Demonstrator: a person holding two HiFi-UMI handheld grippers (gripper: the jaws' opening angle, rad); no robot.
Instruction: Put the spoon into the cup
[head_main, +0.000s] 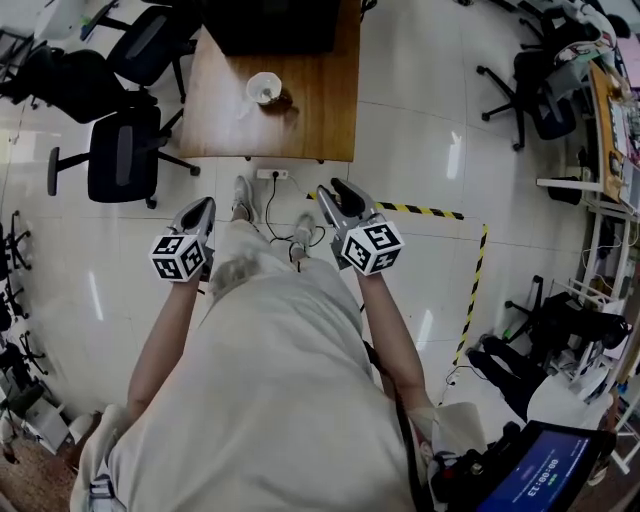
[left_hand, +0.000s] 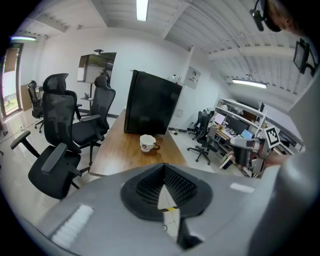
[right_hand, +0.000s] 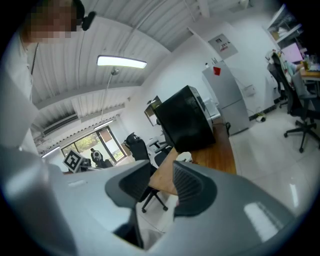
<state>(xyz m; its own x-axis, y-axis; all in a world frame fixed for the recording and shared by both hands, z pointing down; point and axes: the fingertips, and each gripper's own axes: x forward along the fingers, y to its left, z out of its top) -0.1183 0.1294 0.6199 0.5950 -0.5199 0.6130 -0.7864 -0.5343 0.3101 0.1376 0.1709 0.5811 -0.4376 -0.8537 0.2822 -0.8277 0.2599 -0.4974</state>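
Note:
A white cup (head_main: 264, 88) with a brown handle stands on the wooden table (head_main: 310, 120), far ahead of both grippers. The left gripper view shows that cup (left_hand: 147, 143) beyond the jaws, and the right gripper view catches the cup (right_hand: 184, 157) just over its right pad. I cannot make out a spoon in any view. My left gripper (head_main: 203, 203) hangs over the floor with its pads meeting at the tips (left_hand: 164, 167) and nothing held. My right gripper (head_main: 334, 187) is open (right_hand: 161, 170), with only floor and table edge in the gap.
A black box (head_main: 270, 25) sits at the table's far end. Black office chairs (head_main: 120, 155) stand left of the table. A power strip with cable (head_main: 272, 174) lies on the tiled floor by the person's feet. Yellow-black tape (head_main: 430, 211) marks the floor to the right.

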